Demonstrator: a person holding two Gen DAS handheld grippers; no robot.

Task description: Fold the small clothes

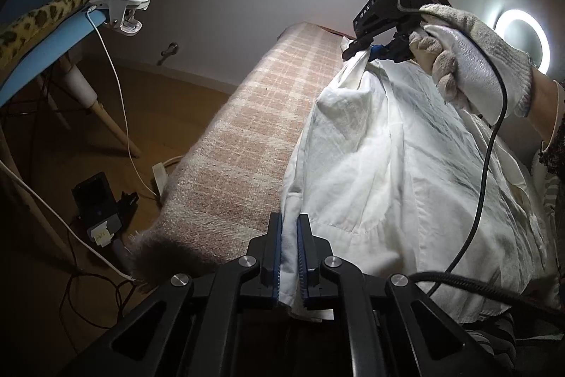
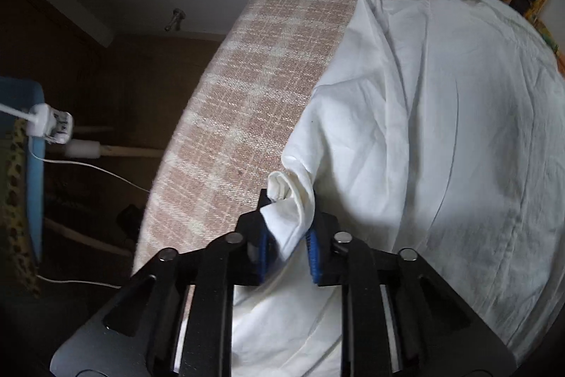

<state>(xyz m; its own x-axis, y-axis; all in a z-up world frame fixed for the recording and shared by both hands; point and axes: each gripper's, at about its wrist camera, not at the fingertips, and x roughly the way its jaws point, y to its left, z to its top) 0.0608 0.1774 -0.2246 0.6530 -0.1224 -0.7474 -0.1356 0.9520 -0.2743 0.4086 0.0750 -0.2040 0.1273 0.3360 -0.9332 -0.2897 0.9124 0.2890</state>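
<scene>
Left wrist view: white garment lies on the pink checked blanket — left gripper clamped on its near edge, right gripper, in a gloved hand, pinching the far edge. Blue chair beyond the blanket's left side — lamp clip on it.

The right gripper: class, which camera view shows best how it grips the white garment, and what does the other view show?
The right wrist view: the right gripper pinches a bunched fold of the white garment close up. The left wrist view shows it small and distant, held by a gloved hand.
</scene>
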